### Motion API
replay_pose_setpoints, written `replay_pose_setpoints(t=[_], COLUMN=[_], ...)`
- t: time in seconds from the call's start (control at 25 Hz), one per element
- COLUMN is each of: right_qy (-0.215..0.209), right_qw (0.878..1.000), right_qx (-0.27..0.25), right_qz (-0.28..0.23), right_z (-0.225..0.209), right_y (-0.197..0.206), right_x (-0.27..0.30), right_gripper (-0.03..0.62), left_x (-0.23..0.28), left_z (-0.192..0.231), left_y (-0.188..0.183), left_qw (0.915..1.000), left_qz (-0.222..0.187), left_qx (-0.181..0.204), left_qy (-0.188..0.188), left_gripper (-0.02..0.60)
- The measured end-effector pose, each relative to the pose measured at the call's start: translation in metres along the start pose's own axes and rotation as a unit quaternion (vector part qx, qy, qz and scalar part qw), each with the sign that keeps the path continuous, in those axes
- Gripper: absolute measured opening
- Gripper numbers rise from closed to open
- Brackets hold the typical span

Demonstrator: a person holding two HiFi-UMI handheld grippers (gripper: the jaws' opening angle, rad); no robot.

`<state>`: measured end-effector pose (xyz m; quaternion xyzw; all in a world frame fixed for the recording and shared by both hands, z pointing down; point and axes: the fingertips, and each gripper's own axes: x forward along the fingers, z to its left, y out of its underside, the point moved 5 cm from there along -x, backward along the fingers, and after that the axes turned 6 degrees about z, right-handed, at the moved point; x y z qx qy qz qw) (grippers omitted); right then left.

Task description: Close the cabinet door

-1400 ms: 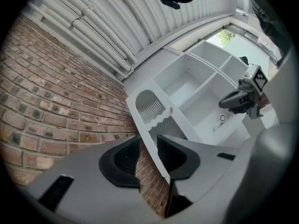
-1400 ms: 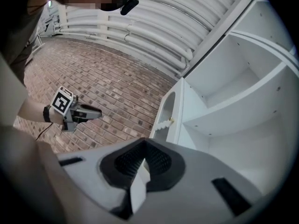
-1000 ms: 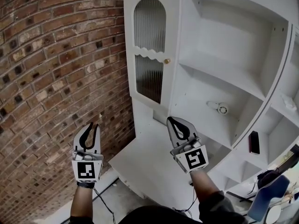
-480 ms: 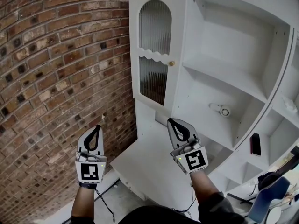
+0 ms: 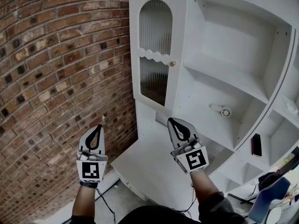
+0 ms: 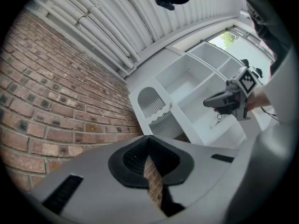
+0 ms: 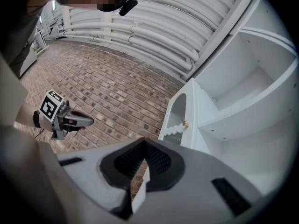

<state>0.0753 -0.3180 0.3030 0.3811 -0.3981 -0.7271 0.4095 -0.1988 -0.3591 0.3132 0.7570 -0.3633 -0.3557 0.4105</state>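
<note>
The white cabinet door [image 5: 154, 55] has an arched ribbed-glass pane and a small gold knob [image 5: 173, 64], and it stands swung open beside the brick wall. My left gripper [image 5: 97, 127] hangs shut and empty at the lower left, in front of the bricks and well short of the door. My right gripper [image 5: 172, 121] is shut and empty over the cabinet's white counter [image 5: 149, 162], below the knob. In the left gripper view the door [image 6: 156, 111] lies ahead of the shut jaws. In the right gripper view the knob [image 7: 185, 123] shows just above the shut jaws.
A brick wall [image 5: 56, 78] fills the left. Open white shelves [image 5: 224, 55] hold a small round white thing [image 5: 223, 110] and a dark flat thing [image 5: 254, 144]. A blue chair [image 5: 271, 195] stands at the lower right, and a cable [image 5: 105, 204] lies on the floor.
The left gripper's jaws have closed from open to shut. Both grippers have stayed nearly where they were.
</note>
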Motion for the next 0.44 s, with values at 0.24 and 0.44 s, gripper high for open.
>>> replay_pose_setpoints(t=[0.24,0.44], right_qy=[0.001,-0.004], right_qw=[1.0,1.0], right_qx=[0.001,0.001], right_qz=[0.001,0.013], right_z=[-0.0003,0.0006], right_y=[0.0007,-0.0007], right_x=[0.0002,0.0], right_gripper=[-0.002,-0.002], left_x=[0.0011,0.002], left_z=[-0.0022,-0.0023], left_y=[0.0024,0.0038], left_qw=[1.0,1.0], left_qz=[0.0,0.003], left_qx=[0.009,0.008], left_qy=[0.0,0.001], left_gripper=[0.002,0.002])
